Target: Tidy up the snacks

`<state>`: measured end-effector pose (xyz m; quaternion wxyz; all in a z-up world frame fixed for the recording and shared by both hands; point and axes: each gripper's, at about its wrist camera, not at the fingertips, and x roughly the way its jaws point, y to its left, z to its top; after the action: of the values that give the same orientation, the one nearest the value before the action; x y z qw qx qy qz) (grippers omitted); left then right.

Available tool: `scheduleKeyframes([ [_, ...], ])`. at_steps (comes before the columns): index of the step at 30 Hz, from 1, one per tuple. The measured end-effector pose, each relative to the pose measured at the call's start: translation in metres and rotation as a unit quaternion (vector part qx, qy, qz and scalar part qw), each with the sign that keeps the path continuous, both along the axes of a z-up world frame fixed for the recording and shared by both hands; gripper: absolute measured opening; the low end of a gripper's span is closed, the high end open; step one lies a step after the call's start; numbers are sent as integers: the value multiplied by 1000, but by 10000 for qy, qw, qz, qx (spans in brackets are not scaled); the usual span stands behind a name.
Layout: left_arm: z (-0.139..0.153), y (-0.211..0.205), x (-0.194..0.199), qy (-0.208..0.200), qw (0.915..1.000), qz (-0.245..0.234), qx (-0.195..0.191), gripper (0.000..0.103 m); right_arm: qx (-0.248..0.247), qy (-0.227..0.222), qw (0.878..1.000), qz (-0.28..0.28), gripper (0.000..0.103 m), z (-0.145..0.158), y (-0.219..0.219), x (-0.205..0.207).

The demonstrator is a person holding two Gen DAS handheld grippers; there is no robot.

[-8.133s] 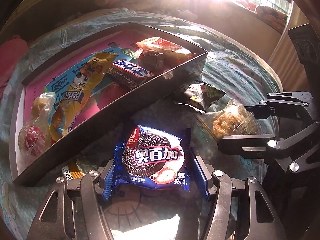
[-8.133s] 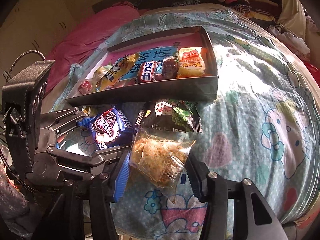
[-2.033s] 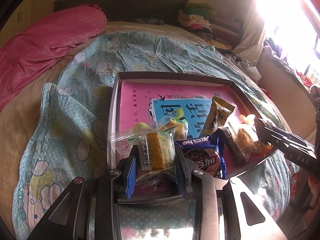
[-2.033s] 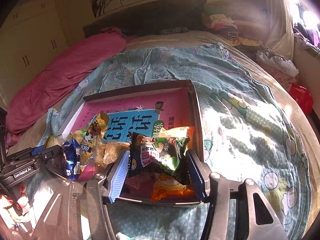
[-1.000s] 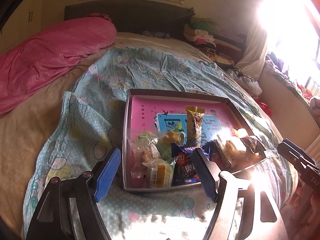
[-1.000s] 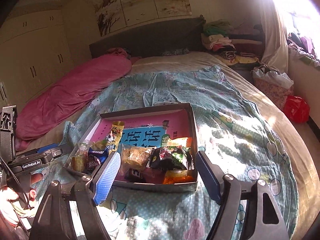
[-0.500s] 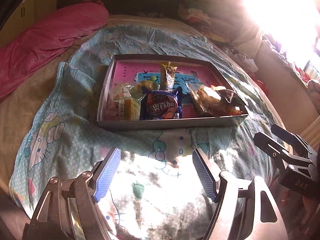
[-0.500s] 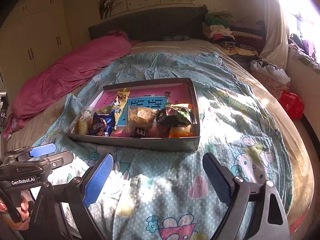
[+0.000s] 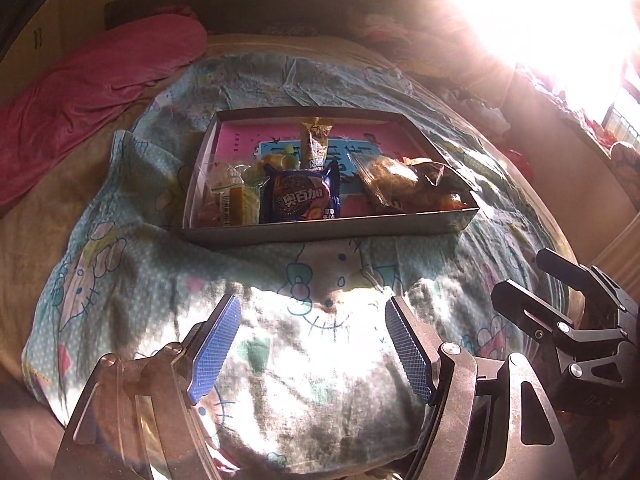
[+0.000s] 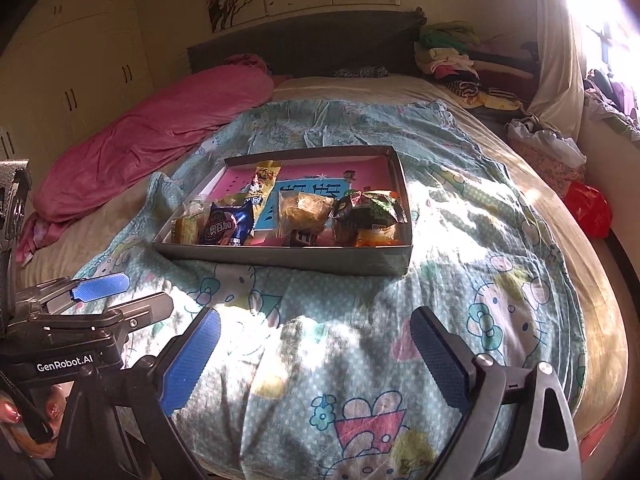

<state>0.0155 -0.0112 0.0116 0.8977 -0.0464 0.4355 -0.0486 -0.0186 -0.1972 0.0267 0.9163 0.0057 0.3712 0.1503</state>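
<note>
A dark shallow tray (image 9: 320, 232) (image 10: 280, 258) with a pink and blue lining lies on the bed. Inside it are a blue cookie pack (image 9: 300, 198) (image 10: 228, 226), a long yellow packet (image 9: 316, 140) (image 10: 264, 180), a clear bag of crumbly snack (image 9: 392, 184) (image 10: 304, 208), a green-black packet (image 10: 368, 208) and a small yellow cake pack (image 9: 236, 200). My left gripper (image 9: 312, 304) hangs open and empty over the quilt, well short of the tray. My right gripper (image 10: 316, 316) is beside it, jaws opening, nothing between them.
A cartoon-print quilt (image 10: 460, 280) covers the bed. A pink blanket (image 10: 140, 148) lies along the left side. Folded clothes (image 10: 452, 60) are piled by the headboard and a red bag (image 10: 592, 208) sits at the right. Sun glare (image 9: 540, 8) washes out the left wrist view's upper right.
Both grippers have pulled back from the tray toward the bed's near end, so the tray looks farther off. The right jaws stand wider than a second ago.
</note>
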Motion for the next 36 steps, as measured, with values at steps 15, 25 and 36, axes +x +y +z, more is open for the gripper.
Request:
scheduleKeyframes([
  [15,-1,4,1,46,9999,101,4,76,33,60,10000,-60,96,-1,-3,-1],
  [25,-1,5,1,45,9999,133,24,76,32,74,10000,-47,96,-2,-3,-1],
  [36,-2,5,1,54,9999,129,75,76,34,56,9999,-84,96,-2,-5,-1],
])
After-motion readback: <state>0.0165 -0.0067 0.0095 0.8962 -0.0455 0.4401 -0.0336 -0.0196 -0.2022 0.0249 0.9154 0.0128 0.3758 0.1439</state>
